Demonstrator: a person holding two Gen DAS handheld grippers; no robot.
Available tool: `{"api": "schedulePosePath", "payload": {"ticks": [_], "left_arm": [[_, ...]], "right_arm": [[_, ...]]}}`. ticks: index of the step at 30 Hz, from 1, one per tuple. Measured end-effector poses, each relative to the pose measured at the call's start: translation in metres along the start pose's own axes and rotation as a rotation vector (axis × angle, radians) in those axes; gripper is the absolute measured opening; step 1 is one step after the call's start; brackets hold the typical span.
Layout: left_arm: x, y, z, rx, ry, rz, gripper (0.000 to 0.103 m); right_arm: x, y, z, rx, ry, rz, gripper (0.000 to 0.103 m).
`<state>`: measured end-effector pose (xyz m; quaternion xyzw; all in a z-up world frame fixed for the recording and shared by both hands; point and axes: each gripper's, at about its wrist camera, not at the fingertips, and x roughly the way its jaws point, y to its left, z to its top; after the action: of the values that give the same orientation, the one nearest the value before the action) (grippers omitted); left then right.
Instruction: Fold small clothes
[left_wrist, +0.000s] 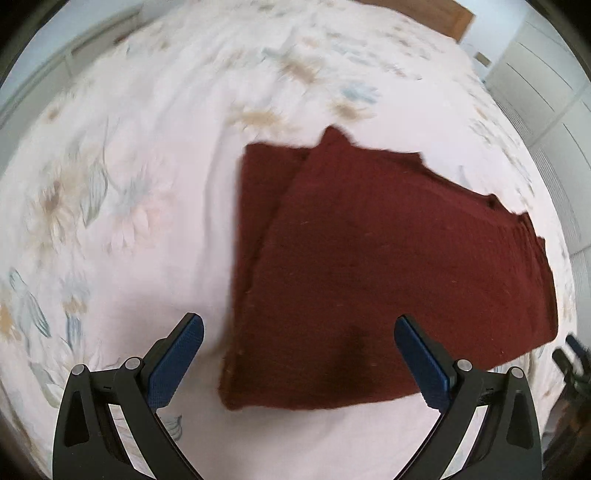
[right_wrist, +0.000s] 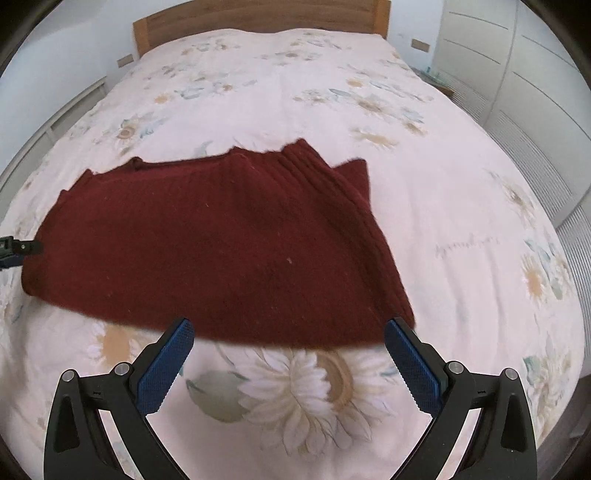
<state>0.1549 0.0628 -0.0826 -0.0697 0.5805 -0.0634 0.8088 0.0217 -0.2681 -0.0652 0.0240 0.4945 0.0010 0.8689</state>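
In the left wrist view I see one dark red knitted garment filling the centre and right of the frame on the floral bedspread; my left gripper is spread wide, grasping nothing; the knit looks soft, light and floppy to me, so I'd pinch a corner or hem. In the right wrist view the same single garment lies centre-left; my right gripper is likewise released, empty, just short of its near edge.
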Motion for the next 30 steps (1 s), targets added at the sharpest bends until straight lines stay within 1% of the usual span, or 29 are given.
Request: {"api": "schedulePosePath", "payload": {"ticks": [5,7,8,10,11,12,13,14,15,16,17,18,19,22,25,27,29,30], "left_arm": [[0.038,0.019,0.000,-0.069,0.097,-0.067,0.102],[0.047,0.022,-0.001,-0.104,0.105,-0.119,0.102],[0.049,0.023,-0.001,-0.114,0.098,-0.133,0.102],[0.050,0.022,-0.002,-0.109,0.086,-0.155,0.101],[0.051,0.021,-0.003,-0.098,0.087,-0.169,0.099],[0.052,0.017,-0.002,-0.079,0.091,-0.168,0.097],[0.052,0.015,-0.002,-0.065,0.091,-0.167,0.086],[0.051,0.012,0.000,-0.054,0.093,-0.179,0.071],[0.050,0.009,0.002,-0.047,0.098,-0.195,0.064],[0.049,0.004,0.005,-0.046,0.108,-0.214,0.048],[0.048,0.002,0.008,-0.052,0.121,-0.245,0.039],[0.046,-0.001,0.010,-0.055,0.126,-0.250,0.038],[0.043,-0.005,0.013,-0.044,0.123,-0.238,0.036],[0.027,-0.019,0.012,0.016,0.091,-0.203,0.034],[-0.001,-0.035,0.014,0.057,0.052,-0.221,0.033],[-0.023,-0.058,0.019,0.093,0.026,-0.237,0.033],[-0.042,-0.085,0.025,0.132,0.013,-0.279,0.032],[-0.050,-0.097,0.028,0.152,0.006,-0.285,0.032]], "right_arm": [[0.003,-0.012,-0.013,0.023,0.033,-0.018,0.103],[0.003,-0.019,-0.018,0.036,0.040,-0.020,0.103],[0.003,-0.022,-0.020,0.041,0.042,-0.019,0.103],[0.003,-0.026,-0.023,0.051,0.046,-0.017,0.103],[0.004,-0.027,-0.023,0.055,0.046,-0.017,0.103],[0.003,-0.029,-0.024,0.060,0.046,-0.018,0.103],[0.003,-0.031,-0.025,0.067,0.045,-0.018,0.103],[0.003,-0.034,-0.026,0.073,0.044,-0.018,0.103],[0.002,-0.036,-0.027,0.082,0.043,-0.016,0.103],[0.002,-0.037,-0.027,0.086,0.043,-0.015,0.103],[0.001,-0.039,-0.027,0.092,0.042,-0.015,0.103],[0.000,-0.041,-0.028,0.096,0.042,-0.015,0.103],[-0.001,-0.043,-0.028,0.100,0.040,-0.013,0.103],[-0.006,-0.049,-0.029,0.114,0.028,-0.007,0.103],[-0.012,-0.057,-0.027,0.128,0.009,-0.003,0.103],[-0.017,-0.063,-0.025,0.142,-0.007,0.006,0.103],[-0.023,-0.071,-0.024,0.158,-0.025,0.013,0.103],[-0.027,-0.074,-0.023,0.165,-0.032,0.015,0.103]]}}
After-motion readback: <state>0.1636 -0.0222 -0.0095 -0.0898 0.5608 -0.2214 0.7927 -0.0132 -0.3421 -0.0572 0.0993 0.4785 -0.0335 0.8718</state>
